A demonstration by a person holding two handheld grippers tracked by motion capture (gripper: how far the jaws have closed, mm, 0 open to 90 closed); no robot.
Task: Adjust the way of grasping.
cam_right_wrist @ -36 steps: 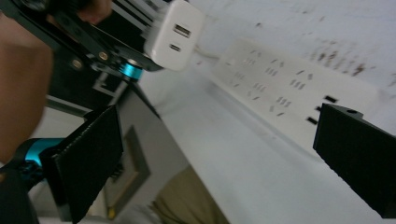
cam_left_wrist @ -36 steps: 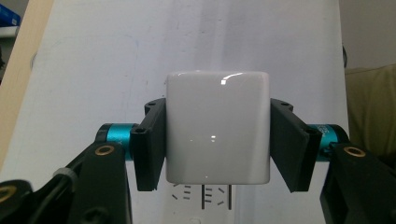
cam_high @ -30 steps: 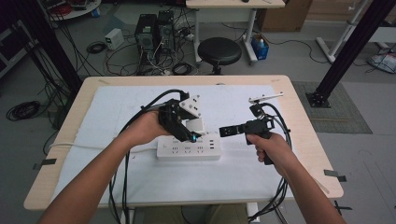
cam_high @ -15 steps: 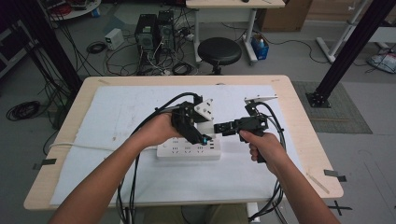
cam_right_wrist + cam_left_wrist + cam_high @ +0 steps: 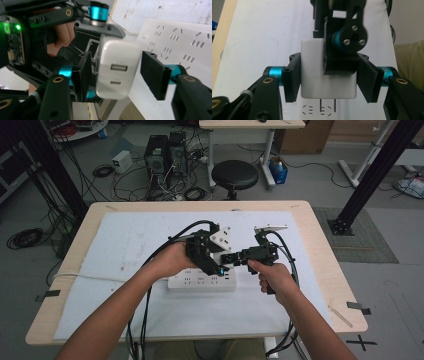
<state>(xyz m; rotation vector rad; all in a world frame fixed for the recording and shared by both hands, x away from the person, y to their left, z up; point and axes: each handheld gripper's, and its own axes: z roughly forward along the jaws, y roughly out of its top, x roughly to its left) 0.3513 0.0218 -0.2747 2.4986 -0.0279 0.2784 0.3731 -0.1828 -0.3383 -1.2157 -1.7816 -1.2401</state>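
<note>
Over our white-covered surface (image 5: 125, 245) our left tongs (image 5: 329, 75) clamp the white boxy charger (image 5: 312, 75), prongs aimed at the white plastic power strip (image 5: 200, 282) below, while our right tongs (image 5: 120, 75), just closing, straddle it without full contact.

One white power strip (image 5: 201, 281) is counted on the surface (image 5: 320, 227), lying on one white mat (image 5: 135, 240). One white charger block (image 5: 317, 72) is counted just above the power strip, and two ports are seen on its end face. Two grippers are counted over the power strip: the left gripper (image 5: 212, 265) and the right gripper (image 5: 226, 258). Beyond the power strip, one black stool (image 5: 235, 174) is counted on the floor.
</note>
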